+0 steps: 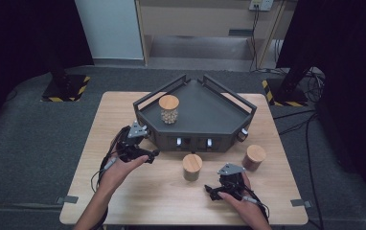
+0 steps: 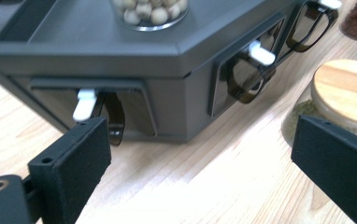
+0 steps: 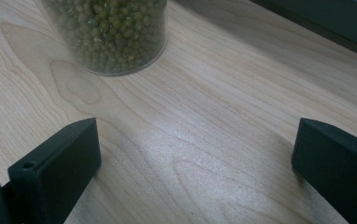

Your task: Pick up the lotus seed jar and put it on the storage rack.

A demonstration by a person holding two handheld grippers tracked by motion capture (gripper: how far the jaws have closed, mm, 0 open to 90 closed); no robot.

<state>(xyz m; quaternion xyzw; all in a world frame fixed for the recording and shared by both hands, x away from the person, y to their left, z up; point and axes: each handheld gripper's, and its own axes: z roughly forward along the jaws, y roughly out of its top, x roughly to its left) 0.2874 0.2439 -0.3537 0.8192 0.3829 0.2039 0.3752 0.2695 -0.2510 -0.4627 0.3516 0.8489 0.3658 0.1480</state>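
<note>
The glass jar of green beans with a round wooden lid (image 1: 192, 166) stands upright on the pale wooden table (image 1: 123, 201), just in front of the dark grey angular tray stand (image 1: 200, 120), a little apart from its front wall. That stand is our landmark. In the right gripper view the jar's clear wall, packed with small green beans (image 3: 106, 32), sits ahead of the jaws and off to one side, apart from them.

The right gripper (image 1: 213, 192), black and held in the person's right hand (image 1: 241, 203), rests low over the table in front of the stand, just to the right of the bean jar. Its jaws stand wide apart, bare wood between them, nothing gripped.

The left gripper (image 1: 153, 154) sits near the stand's front left corner, held in the left hand (image 1: 116, 172), and points along the stand's front wall. Its jaws are spread wide too, with only tabletop between them. In the left gripper view the stand's front panels are close ahead, each with a white latch (image 2: 84, 105) over a dark translucent loop (image 2: 242, 81); the bean jar's wooden lid (image 2: 347, 91) shows beyond the far jaw.

Up on the stand's flat top, towards its left side, a second wooden-lidded glass jar holding pale round beans (image 1: 168, 109) stands upright. A third jar with a wooden lid and reddish-brown contents (image 1: 254, 157) stands on the table off the stand's front right corner, well apart from the right gripper.
</note>
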